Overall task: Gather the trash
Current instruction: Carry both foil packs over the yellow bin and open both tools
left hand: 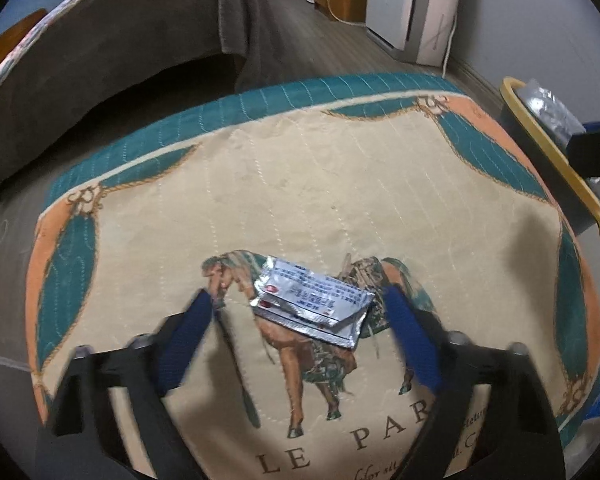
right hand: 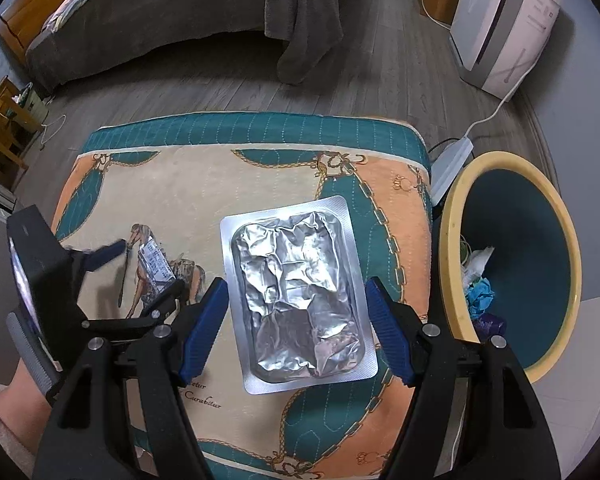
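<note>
A small silver sachet with printed text (left hand: 312, 300) lies on the horse picture of a quilted mat (left hand: 300, 184). My left gripper (left hand: 300, 304) is open, its blue fingers on either side of the sachet. A large silver foil blister tray (right hand: 296, 296) lies on the same mat (right hand: 180, 184) in the right wrist view. My right gripper (right hand: 296, 300) is open, fingers on either side of the tray. The left gripper (right hand: 148, 264) and the sachet (right hand: 156, 266) also show in the right wrist view at left.
A teal bin with a yellow rim (right hand: 512, 264) stands to the right of the mat with trash inside; it also shows in the left wrist view (left hand: 548, 152). A white power strip (right hand: 452, 160), a white appliance (right hand: 504, 24) and a grey bed (right hand: 160, 12) lie beyond.
</note>
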Motion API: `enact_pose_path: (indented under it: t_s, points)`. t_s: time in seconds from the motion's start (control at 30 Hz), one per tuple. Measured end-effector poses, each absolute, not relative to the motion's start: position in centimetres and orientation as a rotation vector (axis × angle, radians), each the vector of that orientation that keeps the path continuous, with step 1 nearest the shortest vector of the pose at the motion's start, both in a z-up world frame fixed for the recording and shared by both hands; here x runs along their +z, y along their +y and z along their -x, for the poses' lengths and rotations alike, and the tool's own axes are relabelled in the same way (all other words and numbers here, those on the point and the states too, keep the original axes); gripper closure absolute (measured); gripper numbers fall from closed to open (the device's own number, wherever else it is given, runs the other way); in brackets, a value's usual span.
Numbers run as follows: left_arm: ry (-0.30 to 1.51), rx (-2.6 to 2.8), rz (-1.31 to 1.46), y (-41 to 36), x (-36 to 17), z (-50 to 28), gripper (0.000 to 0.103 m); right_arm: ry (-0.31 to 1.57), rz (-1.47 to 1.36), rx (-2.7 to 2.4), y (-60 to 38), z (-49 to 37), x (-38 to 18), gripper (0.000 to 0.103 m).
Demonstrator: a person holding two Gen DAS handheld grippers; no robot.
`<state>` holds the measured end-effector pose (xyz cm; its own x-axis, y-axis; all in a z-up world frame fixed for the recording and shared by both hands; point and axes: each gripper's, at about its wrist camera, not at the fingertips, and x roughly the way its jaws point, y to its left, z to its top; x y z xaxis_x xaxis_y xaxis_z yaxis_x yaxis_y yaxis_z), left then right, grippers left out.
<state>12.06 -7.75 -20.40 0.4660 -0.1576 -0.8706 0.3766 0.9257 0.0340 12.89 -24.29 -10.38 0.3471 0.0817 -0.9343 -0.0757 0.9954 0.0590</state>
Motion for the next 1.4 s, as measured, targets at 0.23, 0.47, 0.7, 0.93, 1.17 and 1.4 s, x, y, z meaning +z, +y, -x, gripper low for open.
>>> enact_pose_path:
  t_s: [0.23, 0.47, 0.7, 0.93, 1.17, 1.4]
  points:
    - [1.011, -0.361, -0.266, -9.0, -19.6, -11.5, 0.040, 1.188, -0.019, 0.087, -25.1, -12.8, -9.6, 0.034]
    - [0.910, -0.457, -0.306, -13.8, -15.5, -10.5, 0.040, 1.104, -0.117, -0.029, -31.5, -12.3, -7.1, 0.034]
    - [0.849, -0.610, -0.323, -21.9, -12.2, -9.6, 0.040, 1.079, -0.251, -0.190, -41.0, -10.5, -7.2, 0.034]
    - [0.823, -0.723, -0.372, -29.8, -11.4, -9.5, 0.039, 1.047, -0.380, -0.288, -47.5, -9.0, -8.1, 0.033]
    - [0.754, -0.725, -0.422, -33.9, -11.0, -10.2, 0.017, 0.953, -0.469, -0.331, -49.8, -8.9, -7.5, 0.014]
    - [0.779, -0.681, -0.404, -31.9, -10.1, -9.9, 0.012, 0.970, -0.485, -0.340, -50.8, -7.9, -7.5, 0.012]
